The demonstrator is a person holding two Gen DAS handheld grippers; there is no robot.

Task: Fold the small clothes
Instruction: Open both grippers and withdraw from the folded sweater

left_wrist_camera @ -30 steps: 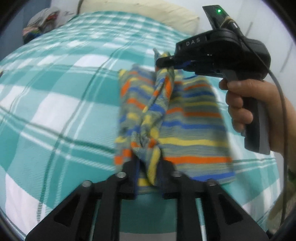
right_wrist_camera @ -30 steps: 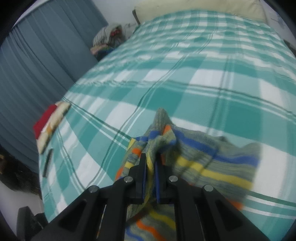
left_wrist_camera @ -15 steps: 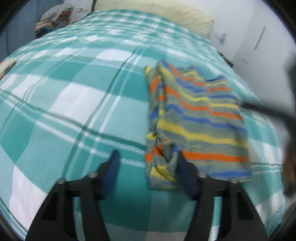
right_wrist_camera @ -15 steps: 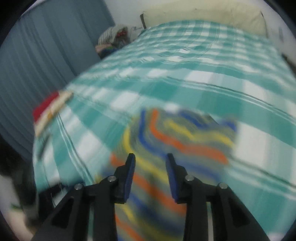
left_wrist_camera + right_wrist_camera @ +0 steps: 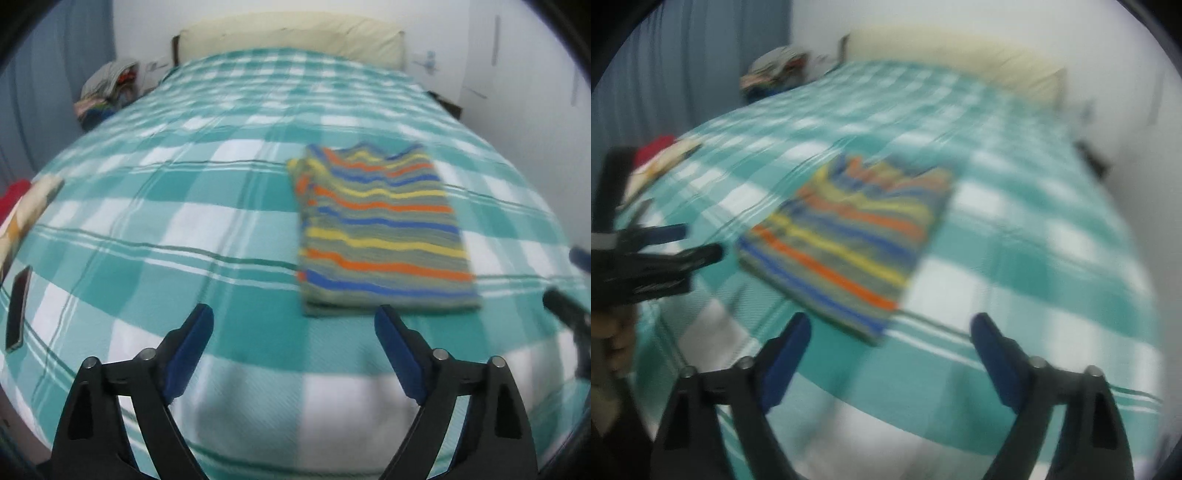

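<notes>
**Striped garment lay folded on the bed as both claws let go**

The striped garment [image 5: 380, 229] lay flat as a folded rectangle on the checked bedspread [image 5: 184, 229], between the pillow [image 5: 291, 37] at the head of the bed and the near edge. It sat just beyond the tips of the left gripper [image 5: 293, 328], toward that gripper's right side. Its long axis ran from the near edge toward the pillow, with the stripes crossing it. The wavier, uneven end pointed at the pillow, though blur hid whether that was a neckline or a hem.

Both claws stood wide and were opening further, with nothing between the fingers. The right gripper [image 5: 890, 332] hung over the corner of the garment [image 5: 846, 236] farthest from the pillow, clear of the cloth.

The likeliest trouble seemed to be a snag. An open finger sweeping low over the garment could catch the top layer and drag the fold apart, and the doubled edge on its left side looked loosest. The soft bedspread might also bunch under any push and skew the rectangle. A dark phone-like object [image 5: 16, 310], well to the garment's left, lay close to the bed's side edge.
</notes>
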